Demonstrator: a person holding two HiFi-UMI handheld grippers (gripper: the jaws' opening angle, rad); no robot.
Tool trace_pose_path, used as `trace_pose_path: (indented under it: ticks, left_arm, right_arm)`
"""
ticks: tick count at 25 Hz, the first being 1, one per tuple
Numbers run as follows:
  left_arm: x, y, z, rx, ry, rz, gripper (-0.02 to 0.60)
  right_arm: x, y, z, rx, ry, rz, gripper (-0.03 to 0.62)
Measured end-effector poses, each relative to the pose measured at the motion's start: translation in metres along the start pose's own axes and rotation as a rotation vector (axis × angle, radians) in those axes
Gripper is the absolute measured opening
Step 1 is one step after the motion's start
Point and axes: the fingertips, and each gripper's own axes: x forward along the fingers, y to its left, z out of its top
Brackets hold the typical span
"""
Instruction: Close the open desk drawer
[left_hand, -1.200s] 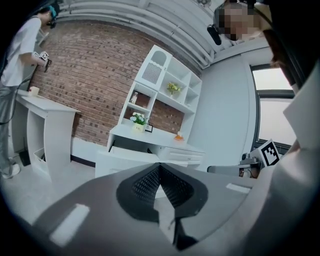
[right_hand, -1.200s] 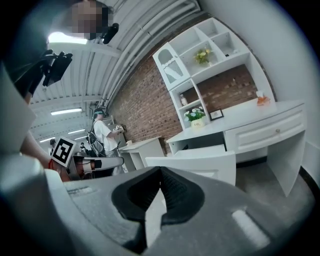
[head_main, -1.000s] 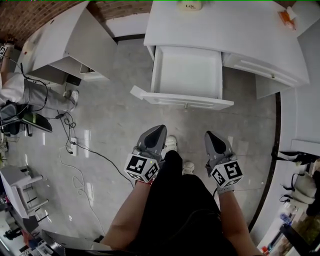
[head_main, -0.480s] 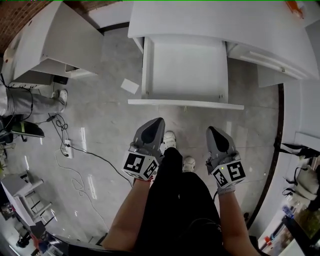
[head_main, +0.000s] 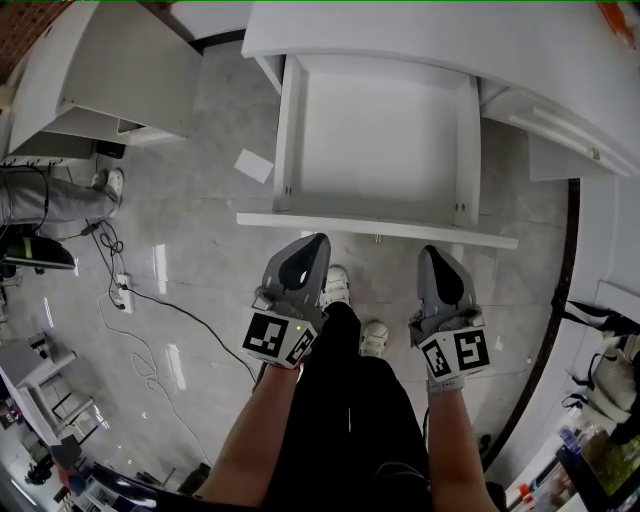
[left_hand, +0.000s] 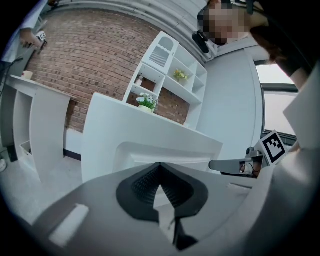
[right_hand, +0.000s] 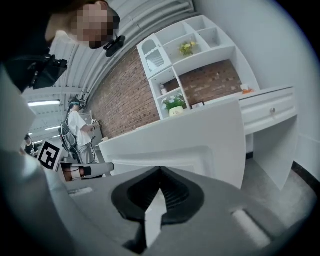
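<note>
The white desk drawer (head_main: 380, 130) stands pulled out of the white desk (head_main: 430, 35), and it looks empty inside. Its front panel (head_main: 377, 226) runs across just ahead of both grippers. My left gripper (head_main: 314, 242) is shut with nothing in it, its tip a little short of the panel's left half. My right gripper (head_main: 433, 252) is also shut and empty, just short of the panel's right half. The left gripper view has the shut jaws (left_hand: 160, 165) facing the drawer front (left_hand: 165, 150). The right gripper view has the shut jaws (right_hand: 160, 170) facing the same front (right_hand: 175, 142).
Another white desk (head_main: 100, 70) stands at the left, with a seated person (head_main: 40, 195) beside it. A scrap of white paper (head_main: 254, 166) and cables (head_main: 150, 305) lie on the grey floor. A shut drawer (head_main: 560, 125) sits at the right. My shoes (head_main: 340, 285) are under the drawer front.
I have stepped closer to the desk: the drawer now looks larger and squarer, and both shut grippers have come up near its front panel.
</note>
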Motion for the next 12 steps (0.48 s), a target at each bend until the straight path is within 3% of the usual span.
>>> trace_pose_path:
  ticks: [6,12]
  left_arm:
    - [0.004,0.018,-0.001,-0.028,-0.038,0.044,0.002]
    - [0.013,0.023,-0.001,-0.045,-0.029,0.034,0.003]
  right_arm:
    - [0.017,-0.005,-0.007,0.032,-0.026,-0.038,0.000]
    - [0.024,-0.009,-0.001,0.025,-0.011,-0.054,0.000]
